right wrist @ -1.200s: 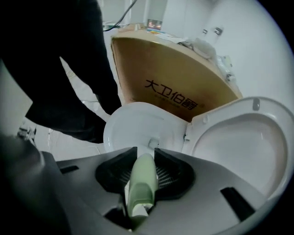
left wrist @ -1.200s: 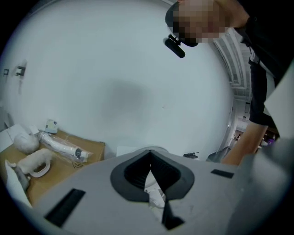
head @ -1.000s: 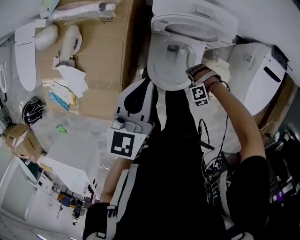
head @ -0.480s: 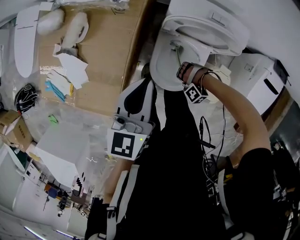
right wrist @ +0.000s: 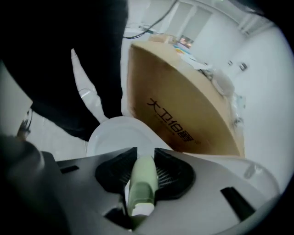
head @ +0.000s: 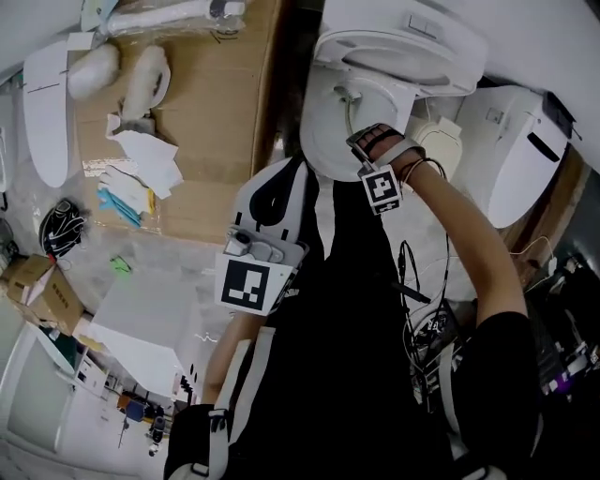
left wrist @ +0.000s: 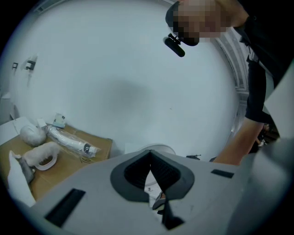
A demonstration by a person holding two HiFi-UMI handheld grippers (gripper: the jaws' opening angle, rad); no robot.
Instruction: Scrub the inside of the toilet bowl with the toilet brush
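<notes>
Brush (right wrist: 141, 186): pale green handle, clamped between the pads of the right claw (right wrist: 143, 158). It points down at the bowl (head: 326, 141), whose white rim lies just past the jaws.
Box (head: 211, 103): brown cardboard, left of the bowl and just beside it. The right gripper view shows dark print on its side.
Parts (head: 141, 80): white pieces on the box top, well left of the bowl. A long wrapped tube (head: 164, 17) lies at the box's far edge.
Paper (head: 148, 155): crumpled white sheets on the box, left of the bowl. Small blue bits (head: 117, 199) lie just nearer the person.
Left claw (left wrist: 150, 160): left of the bowl, nearer the person and apart from it. The jaws are drawn together with tips meeting, and nothing sits between them.
Bowl: white, open.
Lid (head: 403, 52): white, raised behind the bowl.
Right claw: at the bowl's near right rim, jaws tight on the brush handle. Its marker cube (head: 380, 187) faces up just outside the rim.
Arm (head: 469, 253): bare, reaching from the person to the bowl's right side.
Second toilet (head: 516, 141): white, lid down, just right of the bowl.
</notes>
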